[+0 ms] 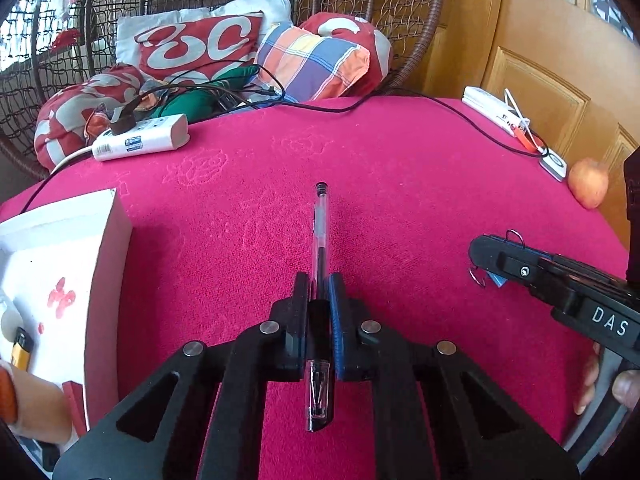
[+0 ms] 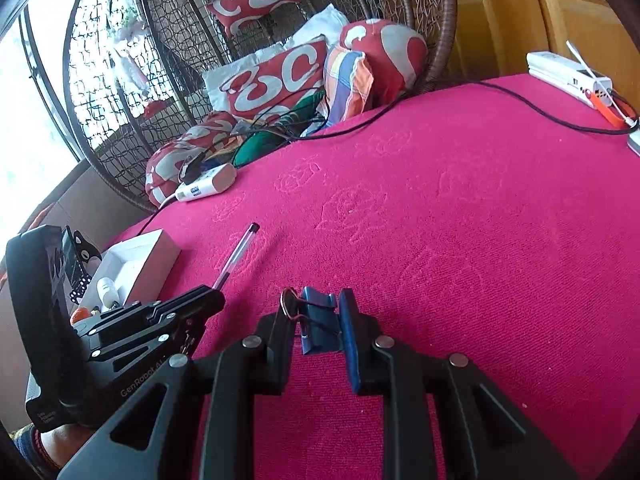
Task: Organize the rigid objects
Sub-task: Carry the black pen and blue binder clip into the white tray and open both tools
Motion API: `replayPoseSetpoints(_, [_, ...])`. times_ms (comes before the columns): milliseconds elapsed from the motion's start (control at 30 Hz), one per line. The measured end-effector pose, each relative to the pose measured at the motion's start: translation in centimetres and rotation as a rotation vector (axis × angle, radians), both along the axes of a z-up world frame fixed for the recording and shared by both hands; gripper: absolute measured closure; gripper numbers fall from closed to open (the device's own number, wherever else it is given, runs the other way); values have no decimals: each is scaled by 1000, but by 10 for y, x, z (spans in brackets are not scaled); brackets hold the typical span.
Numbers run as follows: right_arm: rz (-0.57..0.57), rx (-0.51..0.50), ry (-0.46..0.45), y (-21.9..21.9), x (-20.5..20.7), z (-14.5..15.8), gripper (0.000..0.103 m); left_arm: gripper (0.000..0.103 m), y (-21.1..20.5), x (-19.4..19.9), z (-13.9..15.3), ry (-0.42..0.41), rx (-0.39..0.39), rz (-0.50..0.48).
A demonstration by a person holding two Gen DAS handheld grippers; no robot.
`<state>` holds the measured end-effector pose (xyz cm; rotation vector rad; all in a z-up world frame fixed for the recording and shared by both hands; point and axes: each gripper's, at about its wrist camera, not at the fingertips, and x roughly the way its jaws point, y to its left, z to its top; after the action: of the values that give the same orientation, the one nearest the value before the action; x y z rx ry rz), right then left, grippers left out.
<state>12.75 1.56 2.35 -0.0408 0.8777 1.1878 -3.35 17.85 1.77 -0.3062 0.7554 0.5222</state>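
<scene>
The left hand-held gripper [image 1: 319, 292] is clamped on one clear ballpoint pen [image 1: 321, 240], the barrel pinched between its fingers with the capped end pointing away over the magenta cloth [image 1: 400, 184] that covers the desk. To its right, the right hand-held gripper [image 2: 316, 316] is closed narrow on one blue binder clip [image 2: 318, 320], whose wire handles stick out past the left finger; the clip sits low over the cloth.

At the left edge of the desk stands one open white box [image 1: 106, 264] with a red-printed floor. Inside it lie a yellow lighter [image 1: 22, 350] and a pale rounded object that is too cut off to name; whether the box holds more cannot be told.

Further out on the cloth are one white power strip [image 1: 140, 140] with a black plug in it, one black cable [image 1: 460, 114] trailing across the far side, one white device [image 1: 494, 110] by the wooden door, and one apple [image 1: 588, 182] at the right edge. Beyond the desk, patterned cushions [image 1: 200, 46] are heaped in a wicker hanging chair [image 1: 400, 12].
</scene>
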Motion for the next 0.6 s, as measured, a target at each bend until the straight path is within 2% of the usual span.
replayPoseSetpoints(100, [-2, 55, 20, -11, -2, 8, 83, 94, -11, -13, 15, -42, 10, -11])
replayPoseSetpoints(233, [-3, 112, -4, -26, -12, 26, 83, 94, -26, -28, 35, -96, 35, -29])
replayPoseSetpoints(600, [2, 187, -81, -52, -35, 63, 83, 94, -54, -49, 68, -173, 60, -62])
